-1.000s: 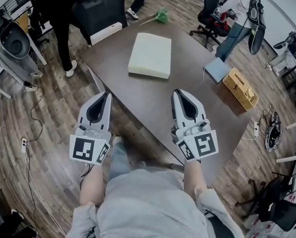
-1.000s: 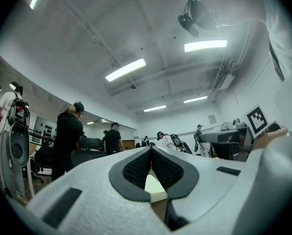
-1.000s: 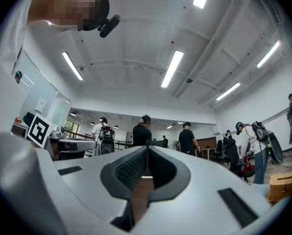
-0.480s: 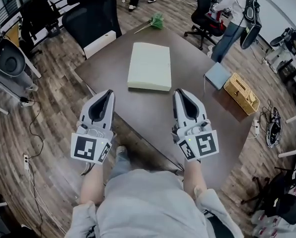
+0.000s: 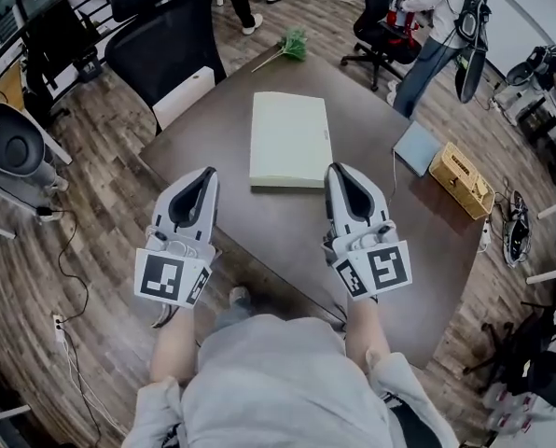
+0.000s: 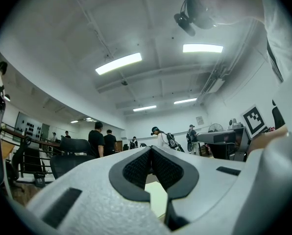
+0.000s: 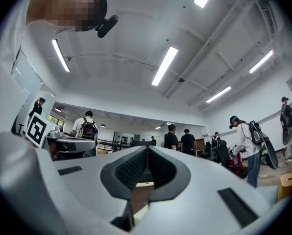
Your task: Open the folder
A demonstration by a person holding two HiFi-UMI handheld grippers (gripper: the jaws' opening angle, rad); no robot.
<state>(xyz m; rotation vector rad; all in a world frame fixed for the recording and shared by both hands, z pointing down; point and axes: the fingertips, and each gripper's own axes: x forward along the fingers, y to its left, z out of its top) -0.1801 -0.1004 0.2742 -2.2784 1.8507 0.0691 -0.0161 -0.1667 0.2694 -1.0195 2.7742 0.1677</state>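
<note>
A pale yellow-green folder (image 5: 290,140) lies flat and closed on the dark brown table (image 5: 259,222). My left gripper (image 5: 206,174) hovers near the table's front left edge, just left of the folder's near corner, with its jaws shut and nothing in them. My right gripper (image 5: 337,170) is over the table at the folder's near right corner, also shut and empty. In the left gripper view the fingertips (image 6: 151,150) meet, and a strip of the folder (image 6: 158,197) shows below them. The right gripper view shows the jaws closed together (image 7: 147,148).
A grey-blue notebook (image 5: 417,147) and a wicker basket (image 5: 462,182) sit on the table's right side. A green duster (image 5: 295,43) lies at the far edge. A black office chair (image 5: 161,49) stands at the far left corner. Several people stand beyond the table.
Both grippers have moved forward together towards the folder, which now lies just ahead of their tips. Their jaws have stayed shut.
</note>
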